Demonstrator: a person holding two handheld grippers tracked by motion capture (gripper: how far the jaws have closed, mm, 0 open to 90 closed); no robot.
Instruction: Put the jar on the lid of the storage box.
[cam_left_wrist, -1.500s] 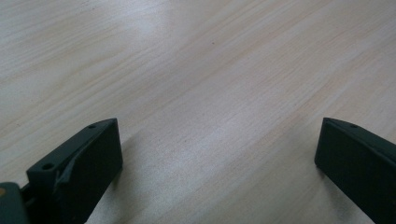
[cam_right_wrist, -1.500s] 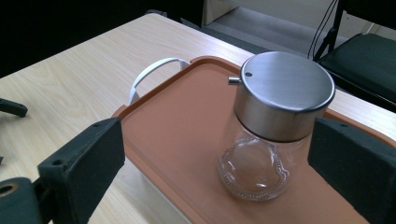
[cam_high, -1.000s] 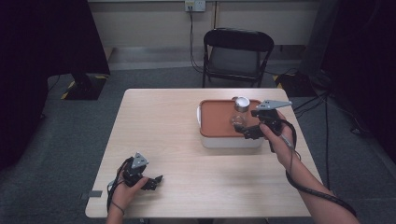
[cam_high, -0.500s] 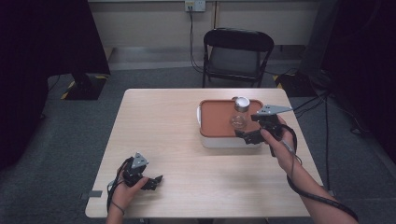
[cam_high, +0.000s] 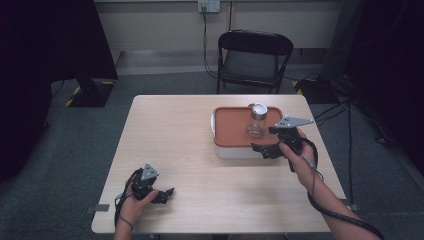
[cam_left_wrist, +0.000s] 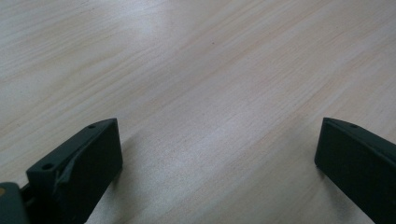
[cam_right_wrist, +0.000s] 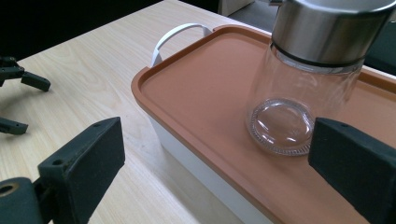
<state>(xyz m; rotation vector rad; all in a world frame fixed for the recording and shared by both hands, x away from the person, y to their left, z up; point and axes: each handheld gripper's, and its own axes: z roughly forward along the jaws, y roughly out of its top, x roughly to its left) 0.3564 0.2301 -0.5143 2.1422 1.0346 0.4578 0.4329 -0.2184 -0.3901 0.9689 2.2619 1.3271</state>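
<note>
A clear glass jar (cam_high: 257, 120) (cam_right_wrist: 299, 93) with a metal cap stands upright on the orange lid (cam_high: 231, 129) (cam_right_wrist: 201, 79) of a white box at the table's right half. My right gripper (cam_high: 264, 150) (cam_right_wrist: 219, 154) is open at the box's near right corner, its jaws wide apart and short of the jar, touching nothing. My left gripper (cam_high: 164, 194) (cam_left_wrist: 219, 140) lies open low over bare wood near the front left edge. It also appears far off in the right gripper view (cam_right_wrist: 14, 100).
The box has a white handle (cam_right_wrist: 180, 35) on its left end. A black folding chair (cam_high: 254, 57) stands behind the light wooden table (cam_high: 170, 130). Cables run on the floor at the right. Bare tabletop spans the left and middle.
My right gripper has drawn back a little from the jar toward the near edge of the box. The jar stays on the lid. The left gripper has not moved.
</note>
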